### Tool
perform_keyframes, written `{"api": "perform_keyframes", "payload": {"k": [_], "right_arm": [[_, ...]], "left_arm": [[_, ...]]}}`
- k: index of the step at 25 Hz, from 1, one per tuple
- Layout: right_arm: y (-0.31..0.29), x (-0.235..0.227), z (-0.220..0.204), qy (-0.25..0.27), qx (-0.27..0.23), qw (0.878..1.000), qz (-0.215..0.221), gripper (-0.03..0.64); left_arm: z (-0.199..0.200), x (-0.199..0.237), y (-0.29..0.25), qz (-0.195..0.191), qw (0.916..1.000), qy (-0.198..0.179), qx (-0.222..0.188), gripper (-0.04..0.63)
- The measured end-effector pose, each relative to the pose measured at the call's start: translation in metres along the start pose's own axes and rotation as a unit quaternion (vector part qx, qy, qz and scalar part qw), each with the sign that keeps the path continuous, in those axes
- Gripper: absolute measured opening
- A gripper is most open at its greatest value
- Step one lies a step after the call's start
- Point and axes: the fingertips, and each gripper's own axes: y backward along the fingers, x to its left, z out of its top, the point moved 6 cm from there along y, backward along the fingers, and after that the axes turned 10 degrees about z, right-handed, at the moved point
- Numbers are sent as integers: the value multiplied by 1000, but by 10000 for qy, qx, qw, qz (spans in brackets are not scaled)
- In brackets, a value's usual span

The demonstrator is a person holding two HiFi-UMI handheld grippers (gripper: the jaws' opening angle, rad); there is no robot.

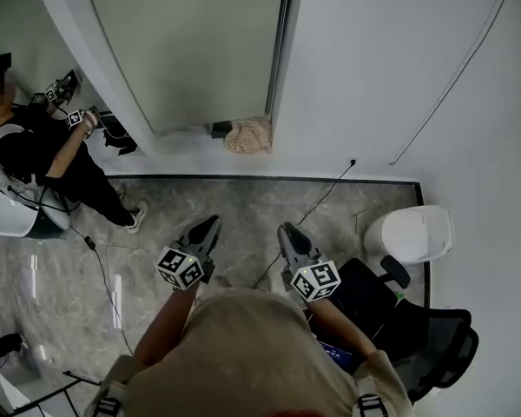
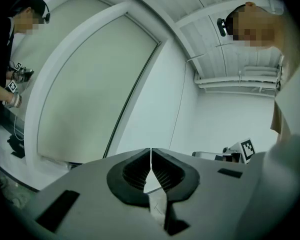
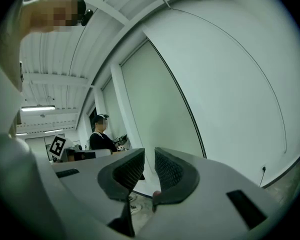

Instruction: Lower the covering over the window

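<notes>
The window's pale grey-green covering (image 1: 200, 50) fills the frame from top to sill; it also shows in the left gripper view (image 2: 90, 94) and the right gripper view (image 3: 155, 104). A thin dark cord (image 1: 283, 50) hangs along its right edge. Both grippers are held level in front of my body, well back from the window. My left gripper (image 1: 207, 224) (image 2: 150, 150) is shut with its tips touching and nothing in it. My right gripper (image 1: 288, 230) (image 3: 149, 151) stands narrowly open, with only air between its ribbed pads.
Another person (image 1: 43, 159) stands at the left by the window frame, holding their own grippers. A beige bundle (image 1: 247, 135) lies at the window's foot. A white bin (image 1: 410, 233) and a black office chair (image 1: 417, 328) sit to my right. A cable (image 1: 317, 202) crosses the floor.
</notes>
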Motion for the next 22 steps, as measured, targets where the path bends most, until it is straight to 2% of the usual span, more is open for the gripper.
{"api": "perform_keyframes", "payload": {"k": [4, 13, 19, 22], "right_arm": [[11, -8, 5, 16, -12, 10000, 60, 87], [41, -40, 17, 201, -76, 9997, 137, 87], [61, -65, 13, 195, -34, 9998, 39, 87], [61, -65, 11, 428, 96, 9990, 88, 87]], "left_arm": [[-6, -13, -6, 21, 10000, -2, -6, 23], [-21, -43, -34, 102, 9999, 13, -48, 23], [-39, -55, -43, 273, 9995, 129, -25, 23], [-44, -55, -43, 291, 9995, 134, 54, 23]]}}
